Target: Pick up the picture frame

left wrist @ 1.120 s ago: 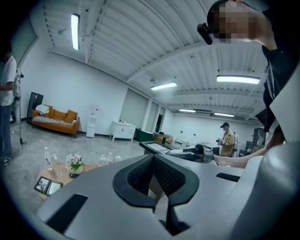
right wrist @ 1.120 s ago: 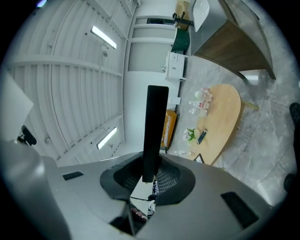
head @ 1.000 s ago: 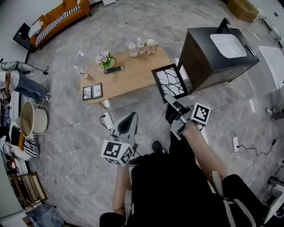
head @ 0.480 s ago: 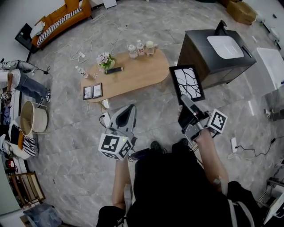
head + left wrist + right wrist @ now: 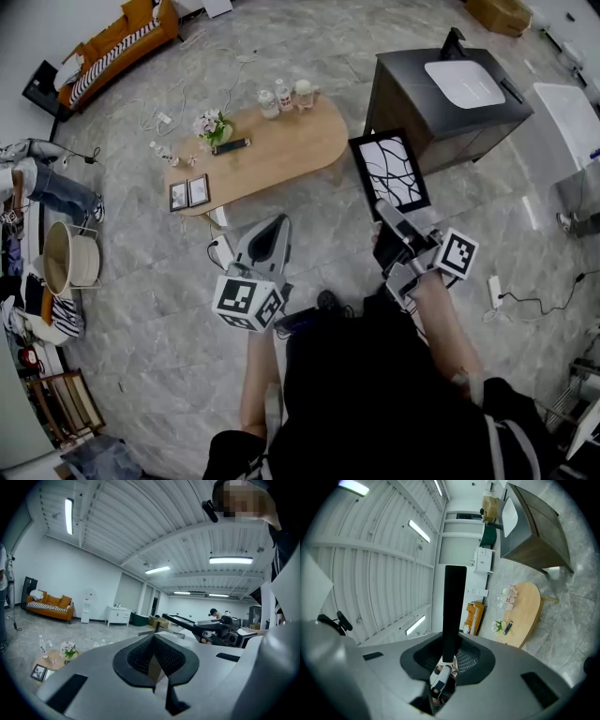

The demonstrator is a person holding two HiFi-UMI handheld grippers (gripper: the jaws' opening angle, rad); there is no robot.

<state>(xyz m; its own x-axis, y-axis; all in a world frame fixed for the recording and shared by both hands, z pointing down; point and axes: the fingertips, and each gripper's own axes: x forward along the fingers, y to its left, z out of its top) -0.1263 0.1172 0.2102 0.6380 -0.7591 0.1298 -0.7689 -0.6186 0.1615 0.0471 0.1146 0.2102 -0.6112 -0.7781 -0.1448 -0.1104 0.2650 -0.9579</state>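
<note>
- The picture frame (image 5: 390,173) is gripped at its lower edge by the fingers of the right gripper (image 5: 386,214) and is held up off the floor
- Its black-and-white front is turned up toward the head view
- In the right gripper view the frame is seen from its thin side, as a dark bar clamped between the pads
- The frame is seen between the round end of the wooden table (image 5: 281,155) and the dark cabinet (image 5: 412,103)
- Its top edge is seen close to the cabinet's front, and it cannot be told if they touch
- The left gripper (image 5: 275,223) is held over the grey floor (image 5: 319,244), near the table's front edge; its fingers are pressed together and nothing is held in them
- Bare floor is seen in front of both grippers
- Two small frames (image 5: 188,193), flowers (image 5: 210,125), a dark remote (image 5: 231,145) and bottles (image 5: 281,96) are set on the table
- A white power strip (image 5: 494,291) and its cord are laid on the floor at the right
- An orange sofa (image 5: 117,37) is seen far off
</note>
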